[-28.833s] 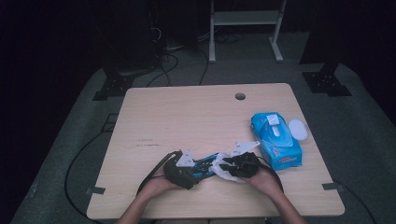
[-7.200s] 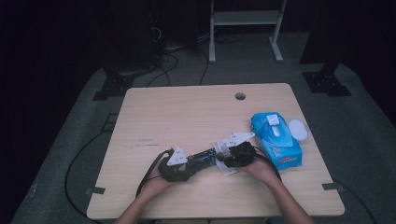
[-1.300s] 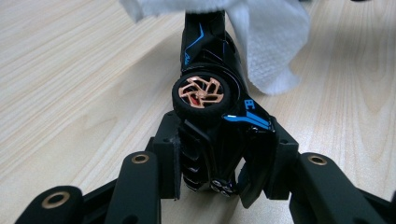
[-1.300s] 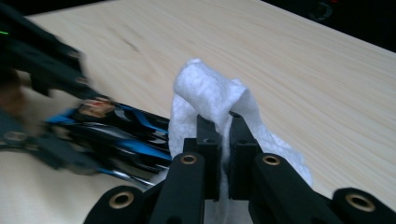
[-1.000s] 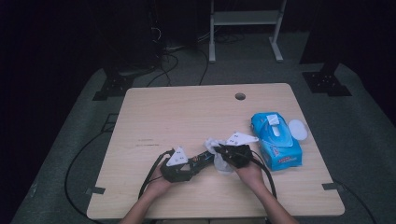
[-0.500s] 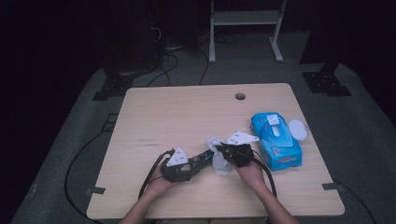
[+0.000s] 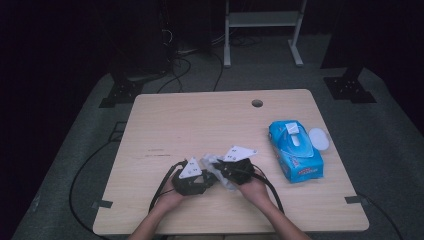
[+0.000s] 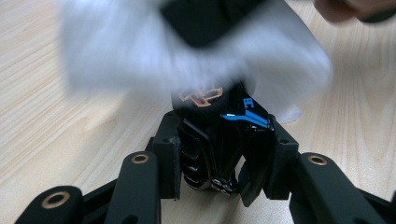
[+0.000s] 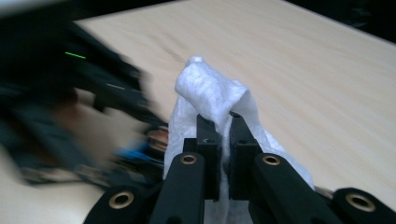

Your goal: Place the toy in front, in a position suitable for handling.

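My left gripper (image 7: 196, 179) (image 8: 223, 144) is shut on a small black object (image 8: 219, 116) with blue and orange markings, held low over the table's front edge. The right gripper (image 7: 231, 168) (image 9: 223, 133) is shut on a crumpled white wipe (image 9: 211, 95) (image 7: 214, 164). The wipe (image 8: 140, 60) lies blurred against the top of the black object in the left gripper view. In the right gripper view the object (image 9: 137, 156) and the left gripper (image 9: 70, 93) are a blur on the left, close beside the wipe.
A blue pack of wipes (image 7: 295, 150) with its white lid (image 7: 318, 139) flipped open lies at the table's right. The wooden table (image 7: 200, 120) has a cable hole (image 7: 257, 103) near its far edge. Cables trail off the front edge.
The right gripper with the wipe has shifted a little left, toward the left gripper and the black object. The left gripper has stayed in place.
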Demonstrator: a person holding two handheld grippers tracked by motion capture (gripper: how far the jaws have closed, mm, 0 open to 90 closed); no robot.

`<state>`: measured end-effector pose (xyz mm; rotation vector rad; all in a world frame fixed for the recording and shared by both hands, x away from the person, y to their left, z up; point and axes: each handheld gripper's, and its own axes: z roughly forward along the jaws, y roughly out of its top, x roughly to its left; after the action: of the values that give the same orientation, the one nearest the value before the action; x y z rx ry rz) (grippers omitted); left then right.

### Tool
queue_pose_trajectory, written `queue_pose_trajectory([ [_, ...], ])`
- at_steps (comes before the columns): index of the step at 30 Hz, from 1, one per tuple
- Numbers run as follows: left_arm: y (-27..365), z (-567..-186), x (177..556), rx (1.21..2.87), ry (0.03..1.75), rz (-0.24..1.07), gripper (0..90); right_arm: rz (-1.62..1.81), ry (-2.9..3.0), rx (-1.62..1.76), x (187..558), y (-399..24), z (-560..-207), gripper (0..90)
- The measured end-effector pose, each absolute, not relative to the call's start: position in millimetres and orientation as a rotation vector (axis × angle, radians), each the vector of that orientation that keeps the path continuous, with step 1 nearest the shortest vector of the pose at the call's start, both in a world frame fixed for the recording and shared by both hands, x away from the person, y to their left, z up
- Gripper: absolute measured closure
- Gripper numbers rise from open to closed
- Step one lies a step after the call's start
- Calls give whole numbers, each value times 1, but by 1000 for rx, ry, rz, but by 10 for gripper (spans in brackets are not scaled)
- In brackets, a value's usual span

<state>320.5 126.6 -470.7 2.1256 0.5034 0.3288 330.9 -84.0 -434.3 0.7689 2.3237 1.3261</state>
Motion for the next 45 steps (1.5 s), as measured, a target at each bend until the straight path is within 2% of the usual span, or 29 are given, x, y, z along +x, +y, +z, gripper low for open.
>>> queue_pose_trajectory([
  [7,128,-470,324,2128,517,330,569,1311,2230,957,347,-133,-436,852],
  [13,132,-468,327,2097,553,320,550,1309,2229,927,344,-126,-438,851],
  [18,143,-458,333,2007,620,234,457,1314,2217,913,343,-126,-440,852],
  [28,155,-452,341,1857,698,147,452,1306,2215,891,342,-127,-440,852],
  [34,156,-452,343,1832,738,132,446,1293,2224,877,341,-127,-439,852],
  [40,148,-459,342,1919,733,152,440,1280,2240,855,339,-129,-438,850],
  [45,146,-458,342,1917,717,147,431,1282,2242,841,338,-130,-439,851],
])
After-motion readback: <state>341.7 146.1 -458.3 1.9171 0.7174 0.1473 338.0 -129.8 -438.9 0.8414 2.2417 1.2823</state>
